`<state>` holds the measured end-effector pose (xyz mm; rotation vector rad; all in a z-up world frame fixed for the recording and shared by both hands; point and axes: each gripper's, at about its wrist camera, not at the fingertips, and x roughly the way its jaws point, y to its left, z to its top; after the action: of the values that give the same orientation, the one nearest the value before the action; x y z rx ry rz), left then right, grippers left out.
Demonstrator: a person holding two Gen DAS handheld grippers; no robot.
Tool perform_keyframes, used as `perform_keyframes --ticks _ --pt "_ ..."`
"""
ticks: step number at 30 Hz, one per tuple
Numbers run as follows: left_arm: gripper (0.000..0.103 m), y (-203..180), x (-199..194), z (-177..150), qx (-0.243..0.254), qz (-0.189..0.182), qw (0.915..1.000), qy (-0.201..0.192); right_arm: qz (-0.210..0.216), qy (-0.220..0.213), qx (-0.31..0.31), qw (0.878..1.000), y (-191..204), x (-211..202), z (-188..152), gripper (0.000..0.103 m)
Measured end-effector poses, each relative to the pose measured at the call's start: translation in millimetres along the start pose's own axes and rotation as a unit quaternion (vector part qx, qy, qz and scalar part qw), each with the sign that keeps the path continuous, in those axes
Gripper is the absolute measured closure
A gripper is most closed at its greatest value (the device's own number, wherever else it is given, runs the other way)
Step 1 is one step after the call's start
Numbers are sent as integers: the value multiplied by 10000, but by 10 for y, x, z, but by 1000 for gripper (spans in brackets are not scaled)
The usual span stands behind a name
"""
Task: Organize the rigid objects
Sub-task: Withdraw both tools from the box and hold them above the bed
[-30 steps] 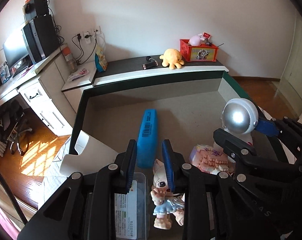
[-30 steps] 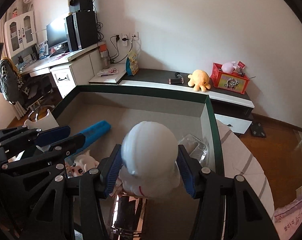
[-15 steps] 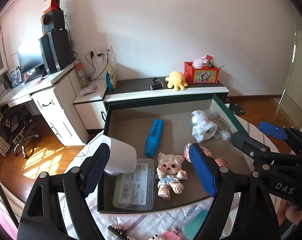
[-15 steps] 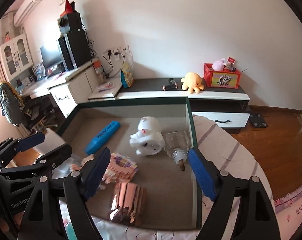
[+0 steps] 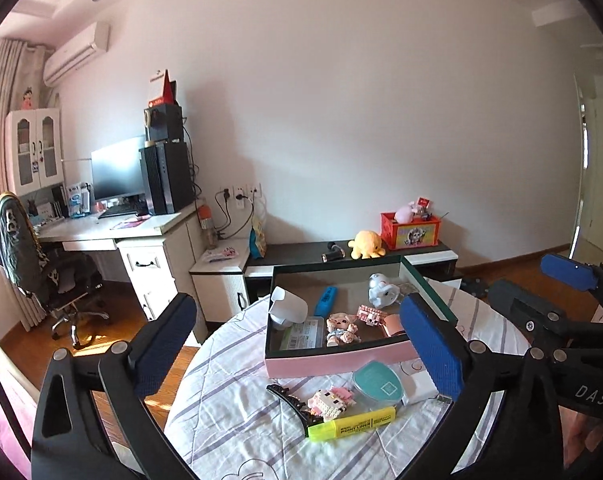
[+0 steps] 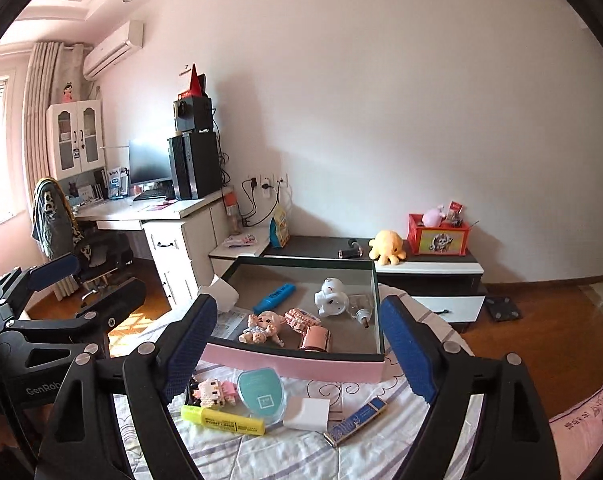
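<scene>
The round bench carries a pink box holding a white figure, a doll and a blue case. Nearer lie a teal case and a yellow highlighter. The left hand-held gripper and the right hand-held gripper are both opening wide, with nothing between them.

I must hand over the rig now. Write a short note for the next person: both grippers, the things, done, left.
Left gripper: jaws opening, nothing between the fingers.
Right gripper: jaws opening, also empty.
In the box: blue case, white toy, doll, pink blocks.
Done: those are put away.
Left on the cloth: highlighter, teal case, white block, pink brick toy, hair clip.
</scene>
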<state>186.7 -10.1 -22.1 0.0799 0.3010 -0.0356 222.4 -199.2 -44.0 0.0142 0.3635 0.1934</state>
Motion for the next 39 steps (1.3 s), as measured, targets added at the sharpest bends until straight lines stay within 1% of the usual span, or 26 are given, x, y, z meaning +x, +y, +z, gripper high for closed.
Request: perform_keyframes --ticks 3,5,8,13,22,33,37,39 --pt "0 26 -296 -52 -112 51 9998 -170 -111 -173 -58 9998 101 -330 -60 18" --pt "0 36 -456 -91 -229 2 9993 -309 -194 -315 -81 9993 175 -533 -108 18" --pt "0 43 -651 -157 -364 -48 9985 -396 -273 -483 -158 9983 250 -779 -168 18" --pt "0 0 -849 -225 -280 -40 9985 -470 -479 -654 -294 9963 374 -1049 -308 17" --pt "0 -29 -992 -274 -243 6 9984 -514 -551 -706 -207 9958 336 -1243 -402 17" --pt "0 -61 -974 -309 -219 -8 9986 -478 -602 -648 -172 9959 299 -1234 -444 17" --pt "0 -45 -892 -354 -225 -48 9990 -375 -580 -572 -156 9966 292 -1168 -453 17" --pt "0 -15 -811 -386 -235 -115 9994 -236 -558 -512 -155 9970 300 -1128 -473 17"
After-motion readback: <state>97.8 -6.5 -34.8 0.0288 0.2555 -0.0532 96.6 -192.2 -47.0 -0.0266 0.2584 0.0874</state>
